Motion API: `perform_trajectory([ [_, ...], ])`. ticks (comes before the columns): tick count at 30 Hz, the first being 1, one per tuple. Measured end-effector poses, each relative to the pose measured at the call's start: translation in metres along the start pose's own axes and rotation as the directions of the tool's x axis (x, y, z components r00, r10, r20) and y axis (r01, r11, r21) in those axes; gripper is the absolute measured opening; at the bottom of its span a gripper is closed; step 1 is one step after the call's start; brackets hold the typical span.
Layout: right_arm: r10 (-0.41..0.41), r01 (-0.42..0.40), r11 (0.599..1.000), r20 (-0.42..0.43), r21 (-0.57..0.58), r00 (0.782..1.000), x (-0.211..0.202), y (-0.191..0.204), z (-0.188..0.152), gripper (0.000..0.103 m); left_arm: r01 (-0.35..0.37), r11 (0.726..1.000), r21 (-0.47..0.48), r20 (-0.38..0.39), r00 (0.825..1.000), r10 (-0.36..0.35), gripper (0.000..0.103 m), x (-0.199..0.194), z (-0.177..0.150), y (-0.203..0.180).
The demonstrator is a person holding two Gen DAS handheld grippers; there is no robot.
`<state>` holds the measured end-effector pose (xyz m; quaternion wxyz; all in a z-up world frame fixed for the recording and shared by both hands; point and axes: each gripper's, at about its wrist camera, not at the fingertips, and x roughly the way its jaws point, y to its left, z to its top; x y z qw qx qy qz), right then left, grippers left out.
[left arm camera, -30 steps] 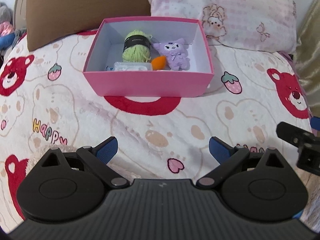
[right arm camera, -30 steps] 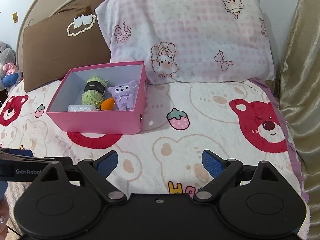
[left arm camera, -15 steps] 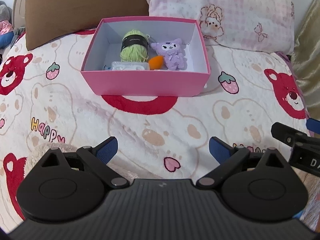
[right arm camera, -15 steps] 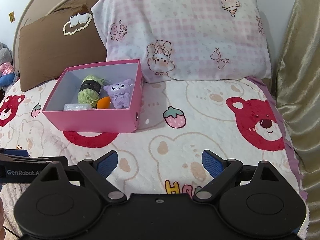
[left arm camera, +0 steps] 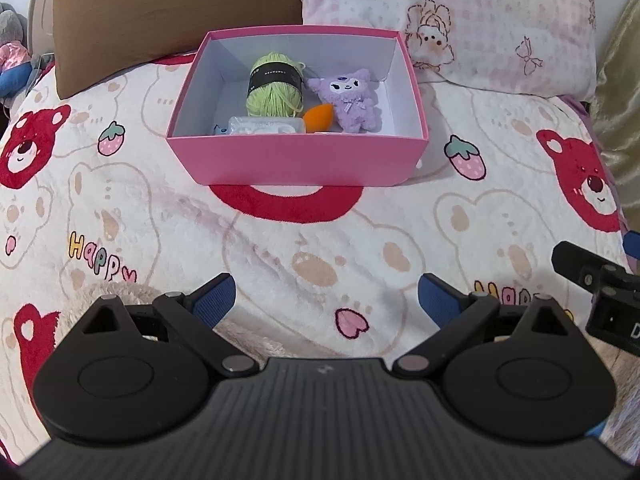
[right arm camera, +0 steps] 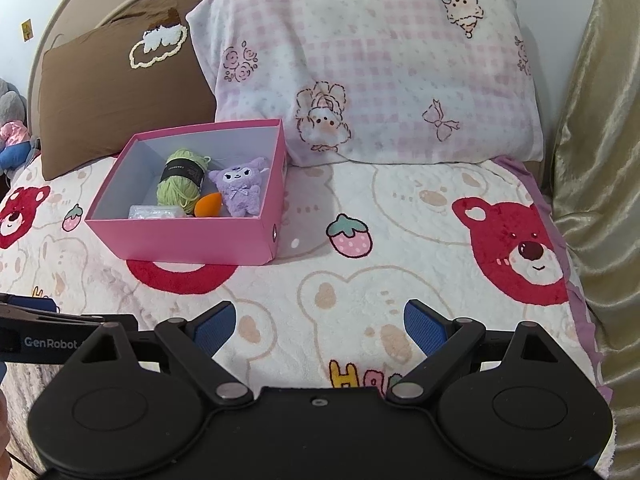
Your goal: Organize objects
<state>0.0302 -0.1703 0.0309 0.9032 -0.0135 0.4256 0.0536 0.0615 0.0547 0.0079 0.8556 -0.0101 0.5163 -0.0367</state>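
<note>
Two handheld tongs hover low over a bed, side by side. The left gripper (left arm camera: 326,296) has its blue-padded fingers spread wide with nothing between them, only blanket below. The right gripper (right arm camera: 318,322) is likewise spread wide and holds nothing. Straight ahead of the left one, and ahead and to the left of the right one, well apart from both, sits an open pink box (left arm camera: 298,162) with a white interior. Inside it lie a ball of green yarn (left arm camera: 274,86) with a black band, a purple plush toy (left arm camera: 352,98) just beside the yarn on its right, a small orange teardrop sponge (left arm camera: 318,116) touching the plush toy's lower left, and a clear plastic packet (left arm camera: 264,125) along the near wall in front of the yarn. No loose items show on the blanket around the box, so the sorting looks finished or nearly so; anything left to collect would be outside both views. The surface is a fluffy white blanket (right arm camera: 360,280) printed with red bears, strawberries and pale bear outlines. Behind the box, against a curved headboard, lean a brown pillow (right arm camera: 116,92) with a cloud patch and a pink checked pillow (right arm camera: 380,72) with bunny drawings. A golden curtain (right arm camera: 600,140) hangs on the right, and stuffed toys (right arm camera: 12,136) peek in at the far left edge.
</note>
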Motion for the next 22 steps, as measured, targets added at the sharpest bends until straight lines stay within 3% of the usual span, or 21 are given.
perform_trajectory([
  [22,-0.007,0.007,1.0,-0.007,-0.006,1.0,0.0022,-0.0036,-0.0014,0.093,-0.02,1.0,0.015,0.025,0.999,0.019,0.099,-0.0063,-0.0019,-0.0043],
])
